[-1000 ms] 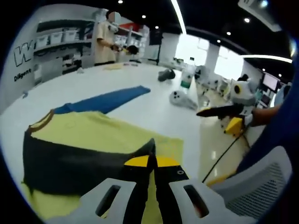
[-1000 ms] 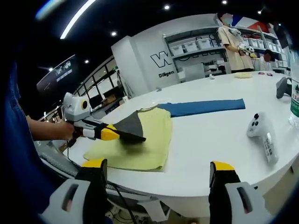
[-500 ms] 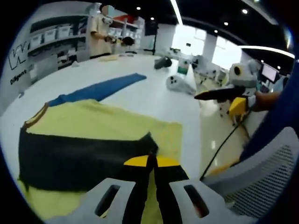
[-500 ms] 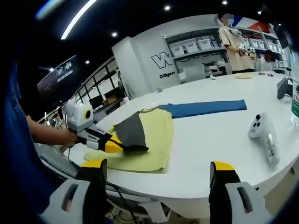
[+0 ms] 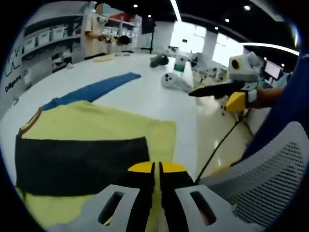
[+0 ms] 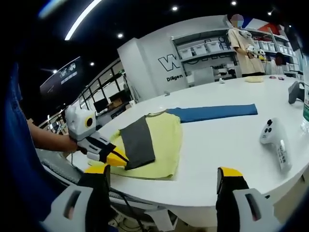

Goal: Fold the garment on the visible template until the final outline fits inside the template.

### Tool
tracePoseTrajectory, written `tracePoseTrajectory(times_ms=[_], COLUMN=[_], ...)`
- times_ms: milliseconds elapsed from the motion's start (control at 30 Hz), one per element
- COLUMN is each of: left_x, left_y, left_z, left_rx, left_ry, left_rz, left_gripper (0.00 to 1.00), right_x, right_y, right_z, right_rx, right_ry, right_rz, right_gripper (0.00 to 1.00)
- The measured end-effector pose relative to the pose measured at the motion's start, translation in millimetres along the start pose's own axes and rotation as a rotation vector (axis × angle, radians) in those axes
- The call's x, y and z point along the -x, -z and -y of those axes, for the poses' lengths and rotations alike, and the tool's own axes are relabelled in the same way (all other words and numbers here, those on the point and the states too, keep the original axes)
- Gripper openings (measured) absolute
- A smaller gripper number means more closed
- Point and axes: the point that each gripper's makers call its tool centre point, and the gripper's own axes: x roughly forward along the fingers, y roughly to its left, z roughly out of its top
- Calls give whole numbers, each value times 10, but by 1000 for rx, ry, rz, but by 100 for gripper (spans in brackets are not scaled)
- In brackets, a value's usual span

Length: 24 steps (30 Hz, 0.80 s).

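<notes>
While its yellow-tipped jaws press together at the near hem, the left gripper [image 5: 154, 169] pinches the yellow garment [image 5: 104, 128], whose dark grey panel [image 5: 79, 165] lies folded across at 9 o'clock. Right gripper [image 6: 161, 179] holds its jaws wide apart off the white table [image 6: 227, 145]. A blue template strip [image 6: 217, 111] lies at 12 o'clock, a white controller [image 6: 276, 140] at 3.

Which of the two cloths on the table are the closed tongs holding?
The yellow garment with the dark grey panel, pinched at its near edge by the left tongs. The blue cloth lies untouched, farther back.
</notes>
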Motion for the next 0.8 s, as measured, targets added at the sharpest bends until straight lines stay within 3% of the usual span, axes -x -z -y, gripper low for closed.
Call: tracePoseTrajectory(times_ms=[233,467,567,667,733,800], left_x=[91,215,321,457,645,760], left_y=[65,99,85,101,81,65], left_z=[87,-5,-85,-284,-461,-552], left_rx=[-19,-7,10,32,67,109], left_ry=[25,-5,-44,-111,-195,-232], left_rz=[-18,-6,11,42,85,118], left_gripper=[8,18,25,33,40,47], right_x=[-32,-38,-52,-94,-120,-130], right_y=[24,-11,-65,-92,-97,-97], right_z=[18,18,-21,-19,-29,-40], right_rx=[5,-7,3,10,15,15], right_ry=[-10,-16,-26,-41,-51,-56], right_rz=[-2,7,21,30,29,28], right_gripper=[91,91,92,92,92,92])
